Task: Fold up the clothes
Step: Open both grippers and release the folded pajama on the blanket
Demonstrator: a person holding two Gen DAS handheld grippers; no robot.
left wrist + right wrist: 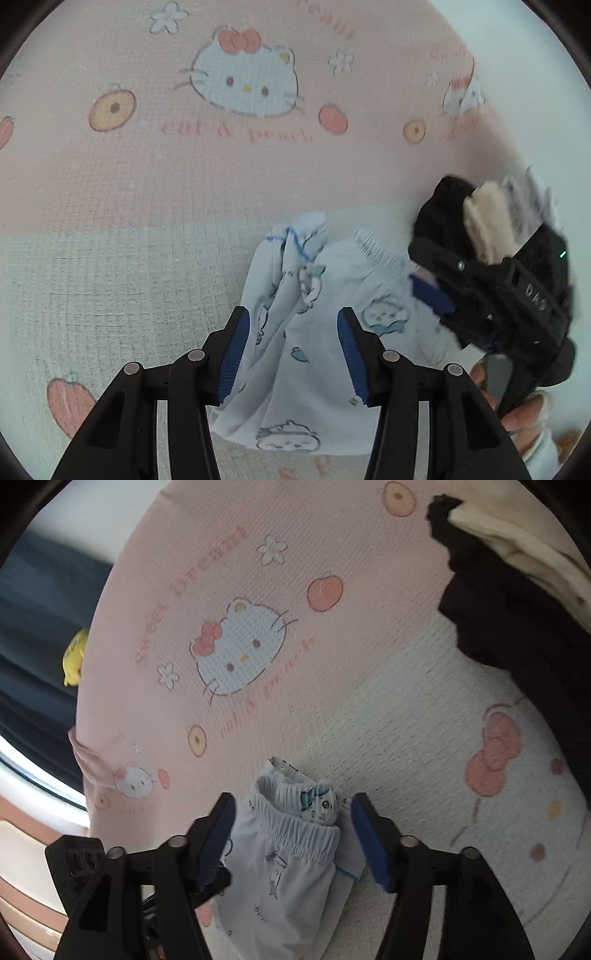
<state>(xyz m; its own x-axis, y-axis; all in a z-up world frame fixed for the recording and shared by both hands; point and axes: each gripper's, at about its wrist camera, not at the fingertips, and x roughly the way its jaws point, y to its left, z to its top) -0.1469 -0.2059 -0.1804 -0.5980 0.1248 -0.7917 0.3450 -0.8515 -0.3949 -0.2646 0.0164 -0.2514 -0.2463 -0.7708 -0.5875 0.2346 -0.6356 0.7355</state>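
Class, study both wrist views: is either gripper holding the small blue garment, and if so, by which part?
Neither holds it. The left gripper and right gripper both stand open astride the light blue garment, their pads clear of the cloth.

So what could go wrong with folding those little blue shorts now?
1. Both tongs, the left and the right, stand open around the little blue shorts, so nothing grips them; the bunched cloth could slump and lose any fold.
2. The right tongs sit close beside the left ones; they might bump.
3. The dark clothes pile lies nearby on the cartoon cat bedsheet and could get snagged.
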